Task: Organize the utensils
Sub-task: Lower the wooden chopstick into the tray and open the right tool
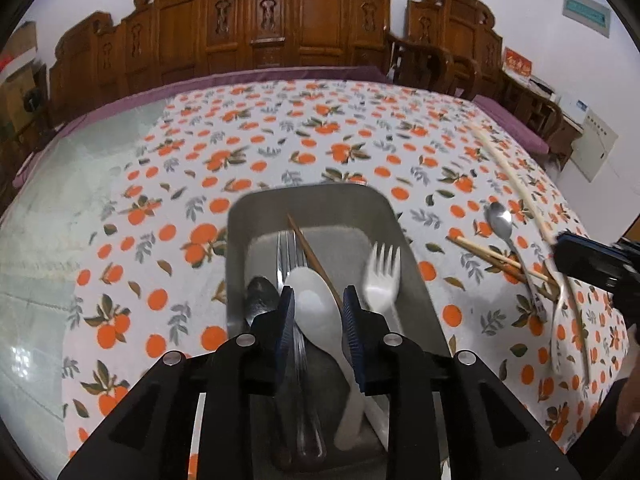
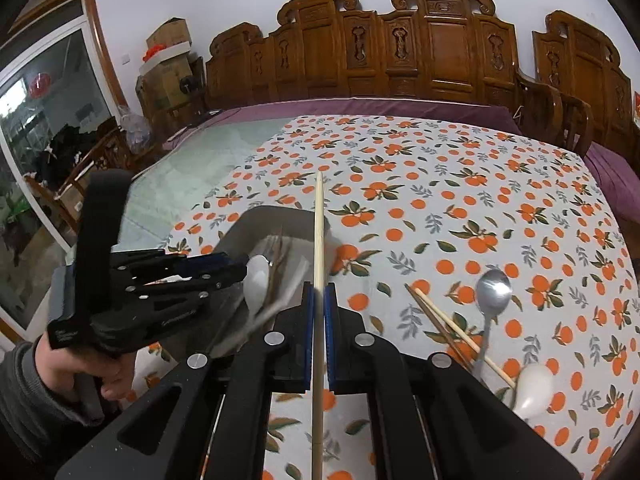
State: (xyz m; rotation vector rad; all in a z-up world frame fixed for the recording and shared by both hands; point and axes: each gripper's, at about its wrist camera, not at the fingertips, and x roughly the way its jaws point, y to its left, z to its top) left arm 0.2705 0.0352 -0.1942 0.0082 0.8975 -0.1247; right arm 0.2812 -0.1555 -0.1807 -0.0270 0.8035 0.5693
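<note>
- Right gripper (image 2: 319, 304): clenched on a pale chopstick (image 2: 318, 240). The pads press on the shaft partway along it; a long part runs ahead over the tray (image 2: 256, 220) and the butt trails back between the arms.
- Chopstick handling: judged light, stiff and smooth. The forward overhang is likely to swing or pivot in the pads. Keep the grip firm and lower the tip into the tray first.
- Left gripper (image 1: 319, 312): jaws stand apart above the tray, nothing pressed between the pads. A white spoon (image 1: 320, 312) lies in the tray below the gap, apparently released.
- Tray contents, left wrist view: white spoon, plastic fork (image 1: 382, 276), metal fork (image 1: 286, 252), dark spoon (image 1: 262, 294) and a brown chopstick (image 1: 308, 252) leaning against the far wall.
- Loose on the tablecloth (image 2: 440, 184), right of the tray: a steel spoon (image 2: 494, 292), a chopstick pair (image 2: 444, 320) and a white ladle spoon (image 2: 534, 390). The three overlap at their near ends.
- Steel spoon: judged rigid, slick, and heavier than the plastic pieces. Take it at mid-handle, across the narrow width, not at the bowl.
- Chopstick pair: thin and low against the cloth. Pinch near the raised crossing point; the sticks may roll apart.
- White ladle spoon: material cannot be told; if ceramic, brittle. Grip the handle and set it down gently.
- Risk: the tray is crowded; a long piece may bridge the rim instead of settling.
</note>
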